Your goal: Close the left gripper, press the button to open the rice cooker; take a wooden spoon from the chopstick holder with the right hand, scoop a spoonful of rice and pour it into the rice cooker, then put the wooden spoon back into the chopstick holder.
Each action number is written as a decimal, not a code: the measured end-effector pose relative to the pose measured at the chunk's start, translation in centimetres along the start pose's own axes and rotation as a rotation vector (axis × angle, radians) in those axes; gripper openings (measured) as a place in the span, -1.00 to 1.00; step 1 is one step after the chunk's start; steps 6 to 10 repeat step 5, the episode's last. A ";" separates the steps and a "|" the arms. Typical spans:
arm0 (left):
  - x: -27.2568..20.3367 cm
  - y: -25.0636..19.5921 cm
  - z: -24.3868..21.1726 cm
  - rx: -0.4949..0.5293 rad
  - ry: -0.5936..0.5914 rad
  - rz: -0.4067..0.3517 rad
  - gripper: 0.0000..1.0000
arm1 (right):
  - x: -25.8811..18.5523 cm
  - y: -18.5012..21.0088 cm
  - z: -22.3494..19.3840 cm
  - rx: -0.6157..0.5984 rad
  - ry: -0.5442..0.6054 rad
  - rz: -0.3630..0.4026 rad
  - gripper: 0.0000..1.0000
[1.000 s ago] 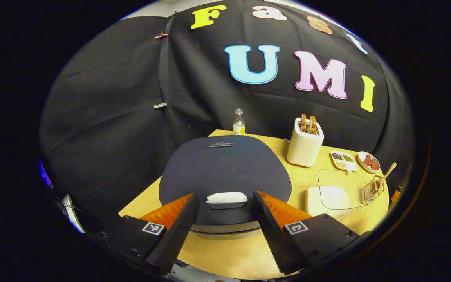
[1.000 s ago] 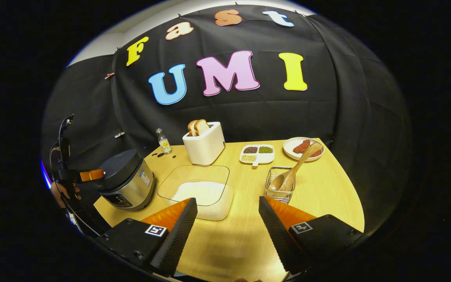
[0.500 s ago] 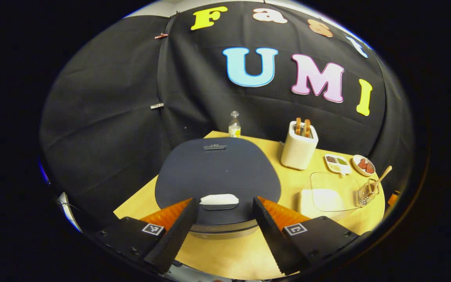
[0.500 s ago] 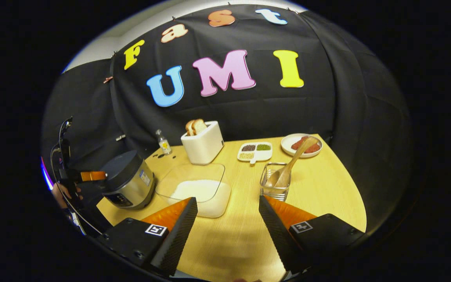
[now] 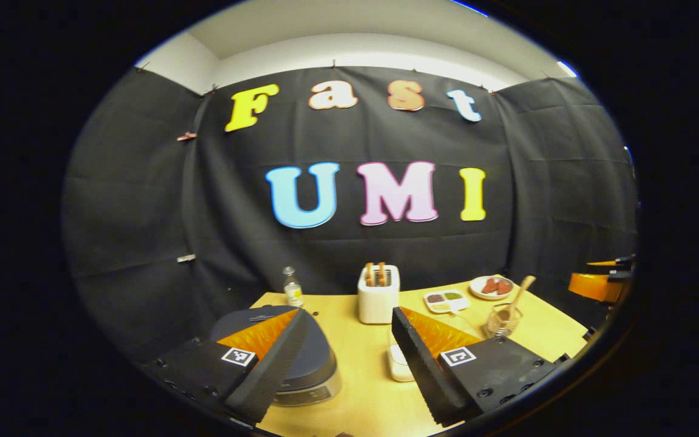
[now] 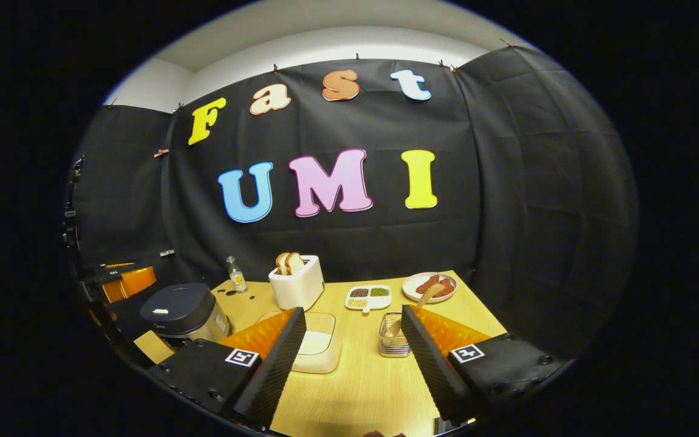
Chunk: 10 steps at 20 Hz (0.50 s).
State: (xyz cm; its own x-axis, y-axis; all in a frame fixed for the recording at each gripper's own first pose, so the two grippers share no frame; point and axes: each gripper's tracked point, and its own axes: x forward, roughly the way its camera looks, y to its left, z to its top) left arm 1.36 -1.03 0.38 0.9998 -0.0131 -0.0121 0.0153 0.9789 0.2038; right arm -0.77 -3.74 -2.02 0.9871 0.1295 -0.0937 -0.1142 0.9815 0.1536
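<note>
While both hang above table, left gripper [image 5: 349, 364] wide open, empty

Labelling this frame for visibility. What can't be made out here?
- Rice cooker, left gripper view: front half hidden behind the left gripper fingers; lid button covered.
- Rice container, right gripper view: left part behind a finger of the right gripper.
- Wooden spoon in the chopstick holder: bowl too small to make out.
- Compartment dish: contents too small to identify.
</note>
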 end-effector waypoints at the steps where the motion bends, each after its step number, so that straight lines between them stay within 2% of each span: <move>1: -0.8 -1.4 -0.3 -0.022 0.002 -0.034 0.90 | -1.2 -0.1 0.4 0.017 -0.019 -0.024 0.97; 5: -2.6 -4.2 -1.6 -0.140 0.014 -0.089 0.91 | -4.5 -1.1 -0.4 -0.026 -0.042 -0.109 0.97; 10: -2.6 -4.2 -1.6 -0.140 0.014 -0.089 0.91 | -4.5 -1.1 -0.4 -0.026 -0.042 -0.109 0.97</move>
